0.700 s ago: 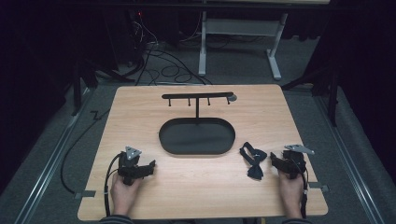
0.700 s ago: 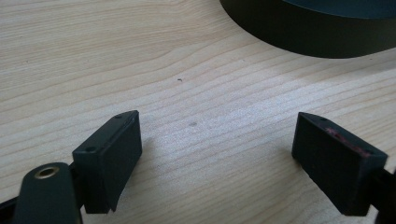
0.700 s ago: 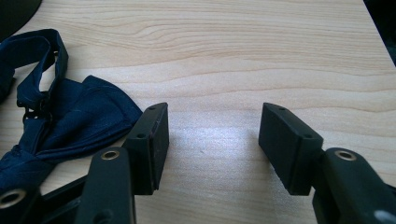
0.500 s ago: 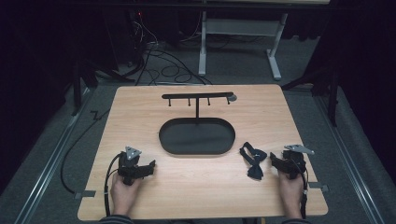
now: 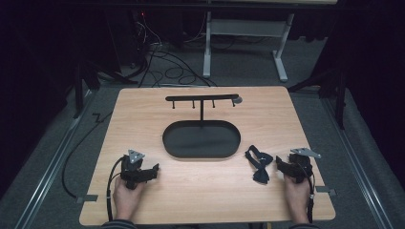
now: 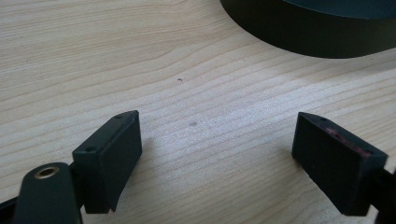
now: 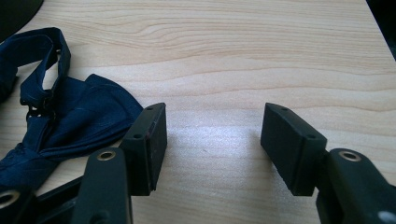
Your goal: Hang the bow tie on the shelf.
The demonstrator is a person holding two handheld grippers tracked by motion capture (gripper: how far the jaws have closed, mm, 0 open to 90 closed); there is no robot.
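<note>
Wooden table is sitting under the high view, dark floor with cables lying around and beyond it. Nearest edge: a person's two hands are coming in, each holding a gripper resting low on the wood. Left gripper is sitting at the near left, jaws standing wide apart with bare wood between them; its own view is showing the same gap, nothing in it. Right gripper is sitting at the near right, jaws also spread wide and holding nothing. Dark blue bow tie is lying flat on the table just beside the right gripper, on its left-jaw side; in the right gripper view the bow tie is reaching up to that jaw, contact hard to tell, with its strap looping away ahead. Farther out, ahead of both grippers and between them, a black oval tray is sitting mid-table; its wall is showing ahead of the left gripper's jaws. Behind the tray, a black T-shaped stand with small pegs is rising upright.
</note>
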